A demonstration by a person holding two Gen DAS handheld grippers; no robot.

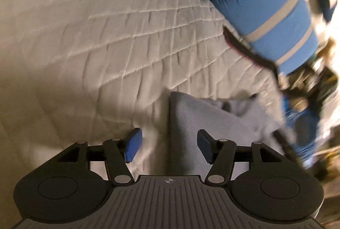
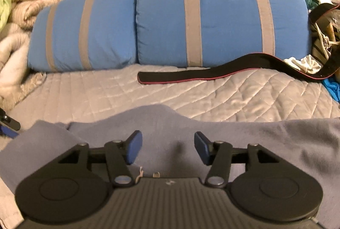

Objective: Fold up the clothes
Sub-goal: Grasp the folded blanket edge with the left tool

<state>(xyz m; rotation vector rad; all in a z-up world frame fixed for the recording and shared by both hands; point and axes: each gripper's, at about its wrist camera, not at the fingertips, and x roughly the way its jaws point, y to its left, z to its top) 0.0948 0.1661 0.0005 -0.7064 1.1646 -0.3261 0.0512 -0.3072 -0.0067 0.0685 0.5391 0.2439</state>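
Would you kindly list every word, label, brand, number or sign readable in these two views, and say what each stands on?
No readable text in either view.
Left gripper body: a small white crosshair mark, a symbol, not letters.
Right gripper body: a small pale mark, too blurred to read.
Blue grey-striped pillows, black red-edged belt: no print visible.

Grey garment [image 2: 233, 139] cut off at right edge
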